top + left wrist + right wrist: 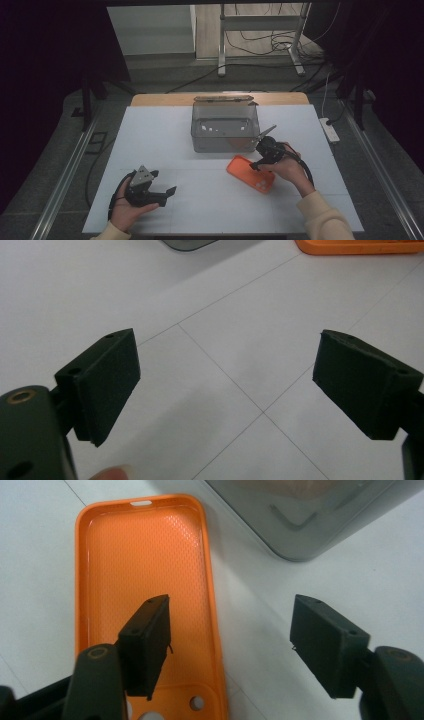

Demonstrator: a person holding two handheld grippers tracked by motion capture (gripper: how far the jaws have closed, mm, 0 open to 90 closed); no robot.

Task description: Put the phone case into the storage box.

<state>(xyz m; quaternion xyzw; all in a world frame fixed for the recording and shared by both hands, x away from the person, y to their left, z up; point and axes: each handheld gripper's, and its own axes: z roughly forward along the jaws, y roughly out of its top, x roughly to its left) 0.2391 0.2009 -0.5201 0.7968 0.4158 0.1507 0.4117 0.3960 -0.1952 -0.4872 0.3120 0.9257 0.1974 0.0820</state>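
Note:
An orange phone case (250, 174) lies inside-up on the white table (160, 135), right of the middle. In the right gripper view the orange phone case (145, 555) shows its dotted inner face and camera holes. My right gripper (257, 163) hangs low over its near end. There my right gripper (230, 645) stands open, with one jaw above the case's inside and the other above bare table, the case's long edge between them. My left gripper (165, 182) rests open at the front left. Between the wide jaws of my left gripper (225, 385) there is nothing.
A clear grey box (225, 132) with its lid tipped back stands at the table's far middle, just beyond the case; its corner (300, 525) is close to my right jaws. A power strip (330, 130) lies on the floor at the right.

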